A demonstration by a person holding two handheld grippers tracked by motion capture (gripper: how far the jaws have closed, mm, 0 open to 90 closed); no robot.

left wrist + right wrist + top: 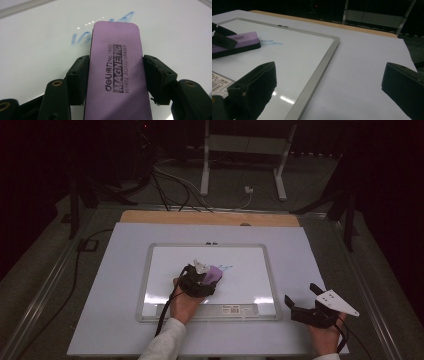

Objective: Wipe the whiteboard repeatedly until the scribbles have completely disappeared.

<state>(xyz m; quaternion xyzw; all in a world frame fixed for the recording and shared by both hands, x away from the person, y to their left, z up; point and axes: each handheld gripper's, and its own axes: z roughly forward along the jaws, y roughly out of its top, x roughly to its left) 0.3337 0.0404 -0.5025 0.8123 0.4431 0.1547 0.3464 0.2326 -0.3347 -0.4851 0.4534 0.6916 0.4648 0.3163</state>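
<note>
Left claw (115,75): gripping the purple rectangular magnetic whiteboard eraser (115,72) by its long sides, flat on the white metal-framed whiteboard (145,285).
Key relation: the faint blue marker scribble (82,37) is lying just beyond the eraser's far end, along its long axis.
Right claw (329,85): standing wide, holding nothing, hovering near the desk (100,320), right of the board.
Room: dark; the metal stand legs (205,165) are probably a frame.

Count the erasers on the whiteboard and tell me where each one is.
1. A purple eraser lies on the whiteboard near its middle, clamped by the left gripper, its far end at the blue marker scribble.
</note>
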